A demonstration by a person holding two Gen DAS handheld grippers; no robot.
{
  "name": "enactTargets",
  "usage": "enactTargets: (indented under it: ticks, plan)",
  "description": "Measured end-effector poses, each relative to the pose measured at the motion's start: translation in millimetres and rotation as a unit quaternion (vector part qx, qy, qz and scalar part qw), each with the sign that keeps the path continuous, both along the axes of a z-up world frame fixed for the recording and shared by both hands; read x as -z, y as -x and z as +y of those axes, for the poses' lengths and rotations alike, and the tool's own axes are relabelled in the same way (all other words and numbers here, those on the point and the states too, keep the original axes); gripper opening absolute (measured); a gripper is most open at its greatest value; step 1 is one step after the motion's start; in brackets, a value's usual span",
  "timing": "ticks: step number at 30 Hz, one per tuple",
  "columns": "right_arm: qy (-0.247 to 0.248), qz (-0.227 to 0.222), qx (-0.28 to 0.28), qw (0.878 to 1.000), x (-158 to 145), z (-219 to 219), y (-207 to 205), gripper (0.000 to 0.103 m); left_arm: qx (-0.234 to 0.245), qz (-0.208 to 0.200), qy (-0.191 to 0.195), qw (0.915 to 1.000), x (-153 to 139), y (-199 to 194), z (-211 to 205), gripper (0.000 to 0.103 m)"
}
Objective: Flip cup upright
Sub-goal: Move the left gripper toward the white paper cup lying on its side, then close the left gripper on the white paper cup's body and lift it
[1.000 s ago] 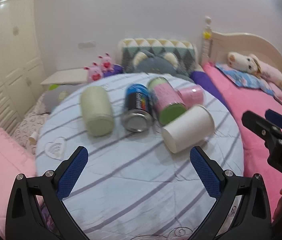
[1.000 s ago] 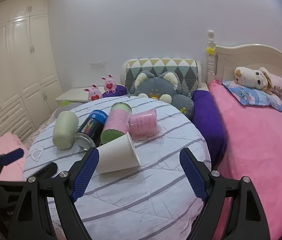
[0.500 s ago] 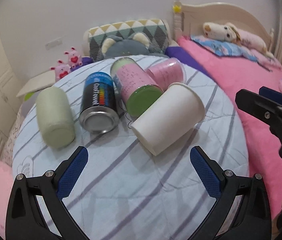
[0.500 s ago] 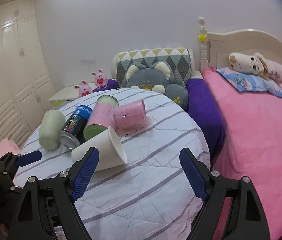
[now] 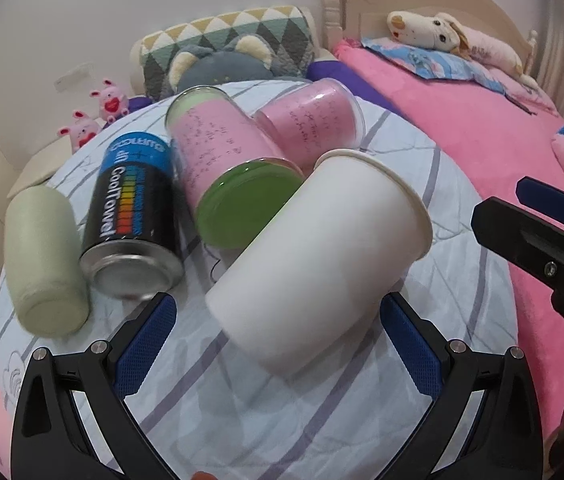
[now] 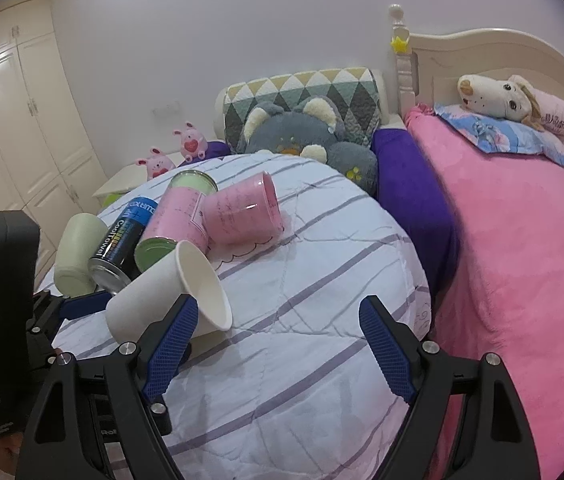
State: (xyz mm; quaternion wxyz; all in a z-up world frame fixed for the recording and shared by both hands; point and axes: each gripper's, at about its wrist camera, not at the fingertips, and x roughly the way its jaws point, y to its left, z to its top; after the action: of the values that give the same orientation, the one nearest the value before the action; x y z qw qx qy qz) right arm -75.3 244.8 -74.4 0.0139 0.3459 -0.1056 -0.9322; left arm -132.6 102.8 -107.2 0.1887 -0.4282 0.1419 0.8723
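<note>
A white paper cup [image 5: 317,264] lies on its side on the round striped table [image 5: 266,412], base toward me, rim pointing away to the right. My left gripper [image 5: 278,344] is open, its blue-padded fingers on either side of the cup's base without touching it. In the right wrist view the cup [image 6: 166,292] lies at the left with its mouth facing right. My right gripper [image 6: 278,348] is open and empty over the table, right of the cup; its left finger overlaps the cup's rim in view.
Behind the cup lie a pink jar with a green lid [image 5: 226,168], a pink cup [image 5: 313,120], a black can [image 5: 134,216] and a pale green cup [image 5: 42,260], all on their sides. A pink bed [image 6: 521,248] is at the right, plush toys behind.
My left gripper has moved forward to the white cup, which now lies between its fingers. My right gripper has shifted slightly; the left gripper's body shows larger at its left.
</note>
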Motion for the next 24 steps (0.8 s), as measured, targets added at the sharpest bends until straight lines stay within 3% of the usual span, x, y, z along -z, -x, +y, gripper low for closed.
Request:
enactTargets:
  ticks: [6, 7, 8, 10, 17, 24]
  plan:
    - [0.006, -0.002, -0.005, 1.0, 1.9, 2.2, 4.7, 0.084, 0.005, -0.005, 0.005, 1.0, 7.1, 9.0, 8.7, 0.099]
    - [0.006, -0.002, -0.004, 1.0, 1.8, 2.6, 5.0, 0.084, 0.001, -0.009, 0.002, 1.0, 7.9, 10.6, 8.9, 0.087]
    - [0.007, -0.001, -0.003, 1.0, 2.1, 3.3, 5.3, 0.084, -0.004, -0.019, -0.005, 0.9998, 9.2, 12.6, 8.5, 0.067]
    - [0.011, -0.001, -0.004, 1.0, 2.4, 4.8, 5.7, 0.084, -0.011, -0.043, -0.026, 0.9987, 11.7, 14.4, 4.4, 0.054]
    - [0.013, -0.005, -0.01, 1.0, 4.0, 3.1, 5.3, 0.084, -0.012, -0.038, -0.036, 0.9986, 6.7, 6.3, 4.6, 0.052]
    - [0.02, -0.013, -0.017, 1.0, 6.7, 1.4, 2.4, 0.084, -0.041, -0.027, -0.027, 0.9984, -0.6, -9.6, -7.7, 0.052]
